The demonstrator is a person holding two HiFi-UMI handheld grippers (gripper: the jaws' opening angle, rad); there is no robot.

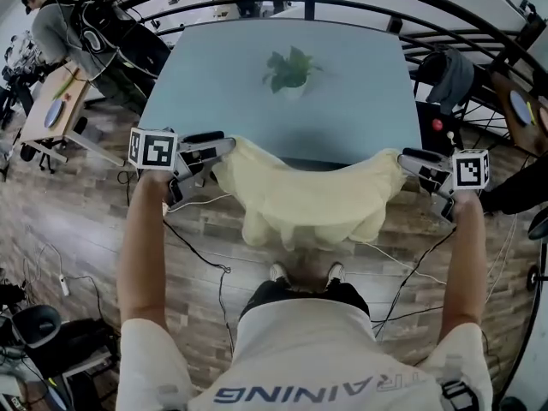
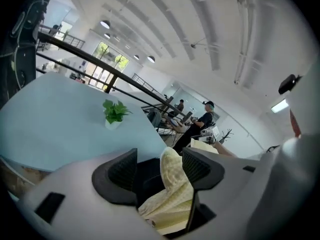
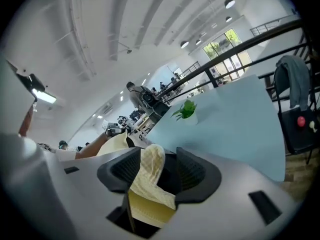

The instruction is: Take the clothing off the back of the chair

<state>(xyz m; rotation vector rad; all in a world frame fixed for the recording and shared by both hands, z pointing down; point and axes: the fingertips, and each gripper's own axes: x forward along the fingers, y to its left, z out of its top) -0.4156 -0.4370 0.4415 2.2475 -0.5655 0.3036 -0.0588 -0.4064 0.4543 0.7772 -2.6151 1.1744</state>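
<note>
Noted: left claw and right claw both spread wide.
Seen lying slack between each claw's jaws: yellow garment, sagging between claws, surface just beyond.

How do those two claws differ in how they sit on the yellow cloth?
The left gripper is at the left end of the yellow garment, the right gripper at its right end. In the left gripper view the cloth leans on the right-hand pad; in the right gripper view, on the left-hand pad. Both stand open around a fold of cloth.
</note>
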